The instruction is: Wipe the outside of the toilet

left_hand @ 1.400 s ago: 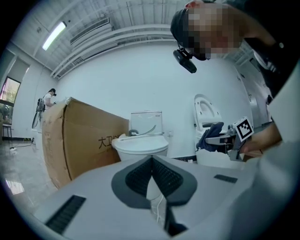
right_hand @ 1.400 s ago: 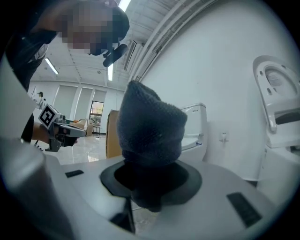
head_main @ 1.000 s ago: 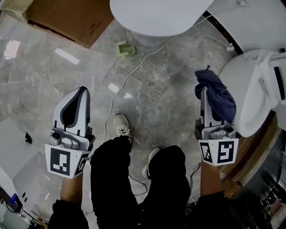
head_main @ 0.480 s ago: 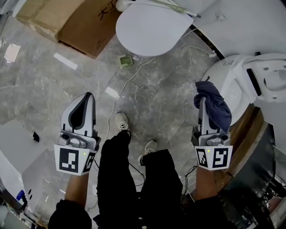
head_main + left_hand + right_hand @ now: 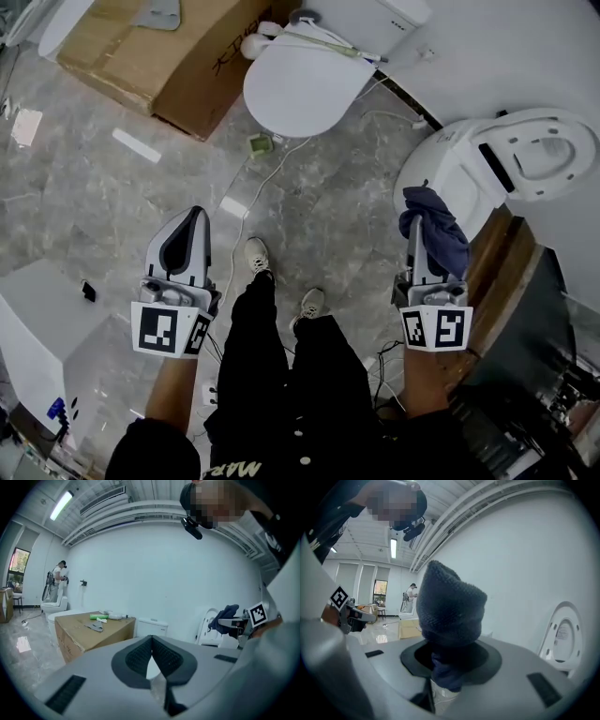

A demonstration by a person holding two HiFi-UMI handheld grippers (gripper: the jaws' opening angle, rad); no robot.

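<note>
You are gripping a dark blue cloth (image 5: 433,225) in the right gripper (image 5: 419,246) – its jaws are clenching the cloth, which is bunching above the tips. The white toilet (image 5: 459,173) is sitting near it at the right of the frame, lid up. Your left gripper (image 5: 192,220) is hanging at lower left over the grey floor (image 5: 84,206), jaws pressed together on nothing. A cardboard box (image 5: 169,47) is sitting at upper left.

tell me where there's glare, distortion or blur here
Head view: ceiling-light reflections glare off the glossy grey marble floor. Both gripper views: strong fisheye bending, dark corners. Right gripper view: the dark blue knitted cloth blocks the centre, soft low down.
</note>
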